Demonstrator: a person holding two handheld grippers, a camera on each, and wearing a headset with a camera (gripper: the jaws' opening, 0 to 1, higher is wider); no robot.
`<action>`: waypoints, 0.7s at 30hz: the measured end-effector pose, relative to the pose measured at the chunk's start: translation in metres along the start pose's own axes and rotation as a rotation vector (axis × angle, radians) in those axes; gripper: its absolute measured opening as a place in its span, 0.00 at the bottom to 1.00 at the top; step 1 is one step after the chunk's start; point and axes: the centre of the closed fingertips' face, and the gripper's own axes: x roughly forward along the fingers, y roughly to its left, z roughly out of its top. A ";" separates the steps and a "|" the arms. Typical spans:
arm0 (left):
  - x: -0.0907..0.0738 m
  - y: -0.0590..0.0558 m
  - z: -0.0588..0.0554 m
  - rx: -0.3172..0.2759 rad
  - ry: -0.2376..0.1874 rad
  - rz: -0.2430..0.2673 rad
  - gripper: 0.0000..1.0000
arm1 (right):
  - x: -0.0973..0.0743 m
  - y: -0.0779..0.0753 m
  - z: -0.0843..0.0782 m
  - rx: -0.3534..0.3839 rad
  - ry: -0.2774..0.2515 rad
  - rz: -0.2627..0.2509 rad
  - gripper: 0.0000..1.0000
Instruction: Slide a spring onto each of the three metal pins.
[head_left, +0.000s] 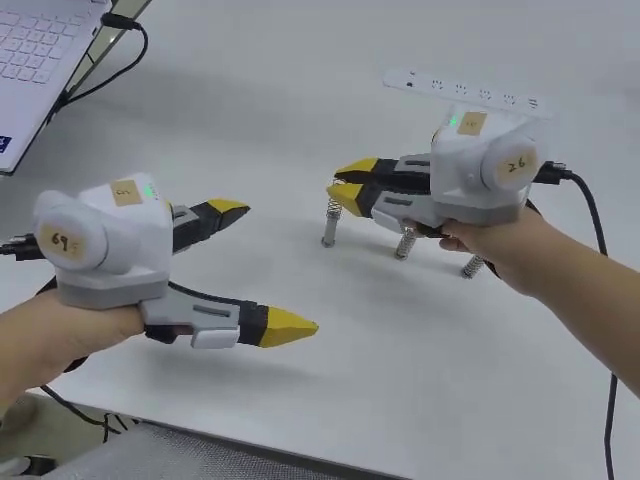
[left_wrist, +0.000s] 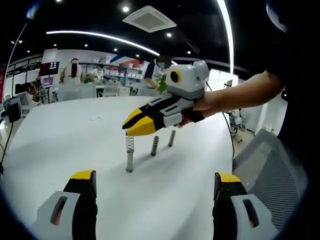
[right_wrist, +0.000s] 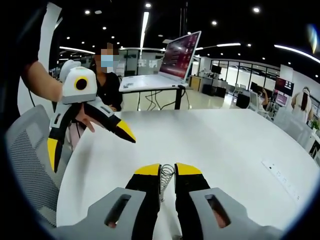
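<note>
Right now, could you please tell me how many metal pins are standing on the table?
3 pins: one under the right gripper, which pinches its spring; one in the middle; one beside the hand holding that gripper. None looks hidden.

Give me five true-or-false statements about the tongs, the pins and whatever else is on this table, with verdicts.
1. The right tongs are shut on a spring. True.
2. The left tongs grip a spring. False: they are open and hold nothing.
3. Three pins stand upright on the table. True.
4. A laptop lies between the two tongs. False: it sits at the table's far left corner in the head view.
5. A power strip lies on the table beyond the right tongs. True.
</note>
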 end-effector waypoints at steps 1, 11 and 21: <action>0.000 0.000 0.000 0.001 0.001 0.000 0.95 | 0.000 0.000 0.000 -0.001 0.001 0.000 0.07; -0.001 0.000 -0.003 -0.004 0.001 0.002 0.95 | 0.004 0.002 -0.008 -0.005 0.022 0.000 0.08; -0.002 0.003 -0.004 -0.007 0.000 0.008 0.95 | 0.006 0.005 -0.016 -0.017 0.042 -0.002 0.08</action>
